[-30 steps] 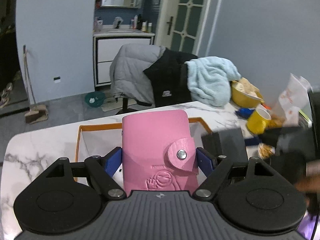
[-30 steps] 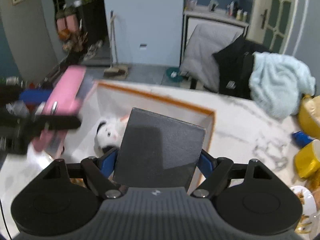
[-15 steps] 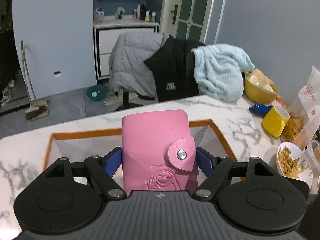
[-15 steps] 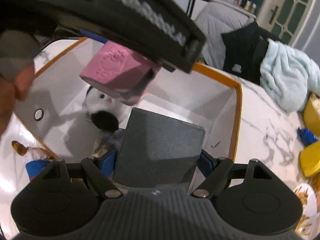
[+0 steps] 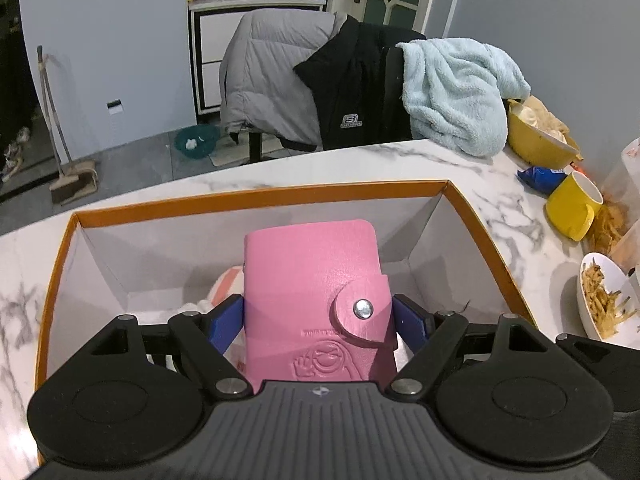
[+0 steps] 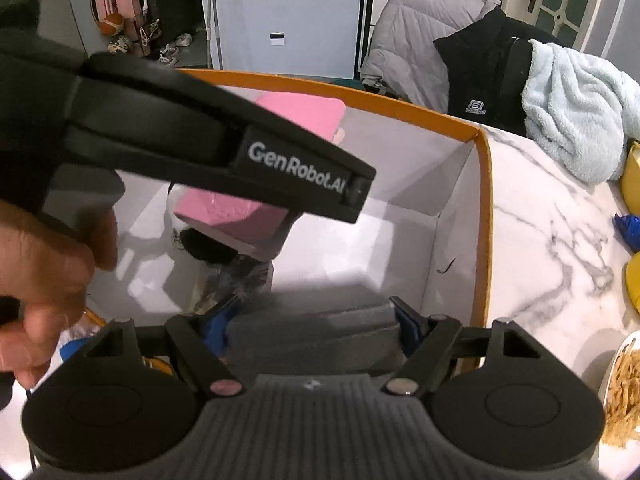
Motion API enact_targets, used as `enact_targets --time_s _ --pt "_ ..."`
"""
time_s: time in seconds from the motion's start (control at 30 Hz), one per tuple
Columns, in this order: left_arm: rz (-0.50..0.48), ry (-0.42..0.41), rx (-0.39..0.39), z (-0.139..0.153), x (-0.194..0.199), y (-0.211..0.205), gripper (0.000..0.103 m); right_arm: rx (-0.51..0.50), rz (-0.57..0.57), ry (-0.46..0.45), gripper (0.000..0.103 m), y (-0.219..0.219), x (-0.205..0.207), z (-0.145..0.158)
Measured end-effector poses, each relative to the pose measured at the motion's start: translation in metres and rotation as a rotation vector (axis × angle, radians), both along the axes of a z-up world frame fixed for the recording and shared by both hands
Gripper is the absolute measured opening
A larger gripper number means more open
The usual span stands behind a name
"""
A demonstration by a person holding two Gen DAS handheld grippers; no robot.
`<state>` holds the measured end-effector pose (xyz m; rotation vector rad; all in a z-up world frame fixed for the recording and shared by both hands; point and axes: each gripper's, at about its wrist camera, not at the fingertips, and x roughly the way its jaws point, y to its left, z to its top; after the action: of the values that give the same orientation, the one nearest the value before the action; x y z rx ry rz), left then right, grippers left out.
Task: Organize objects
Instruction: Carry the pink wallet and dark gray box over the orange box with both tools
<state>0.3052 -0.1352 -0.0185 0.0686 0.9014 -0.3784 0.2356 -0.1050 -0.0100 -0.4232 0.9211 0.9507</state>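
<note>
Left tool (image 5: 318, 320) grips the pink wallet (image 5: 316, 296) over the box (image 5: 256, 196); right tool (image 6: 312, 326) is closing, pads on the grey case (image 6: 316, 340).

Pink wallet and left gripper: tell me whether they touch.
Touching. In the left wrist view the left gripper has a blue pad pressed against each side edge of the pink wallet, holding it over the orange-rimmed box.

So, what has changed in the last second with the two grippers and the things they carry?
Both grippers came down over the orange-rimmed box. The left gripper brought the pink card holder from above the rim to inside the walls. In the right gripper, whose jaws are closing, the grey block now looks blurred and lower. Each item stays between its jaws; the plush toy stays in the box.
</note>
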Motion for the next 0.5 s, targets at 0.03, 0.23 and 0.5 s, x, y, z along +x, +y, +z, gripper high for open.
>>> enact_targets --time_s 0.03,0.23,0.5 --pt "0.001 0.001 -0.007 0.0011 -0.0007 0.0018 0.093 -0.003 -0.004 -0.002 0.079 0.0001 -0.0001 0.0003" --pt "0.015 0.008 -0.009 0.005 -0.0003 0.0069 0.093 -0.008 -0.01 -0.009 0.08 0.0009 0.0031 0.0005" --pt "0.013 0.041 -0.015 0.0022 0.0017 0.0043 0.094 -0.013 -0.01 -0.028 0.08 0.0014 0.0046 0.0013"
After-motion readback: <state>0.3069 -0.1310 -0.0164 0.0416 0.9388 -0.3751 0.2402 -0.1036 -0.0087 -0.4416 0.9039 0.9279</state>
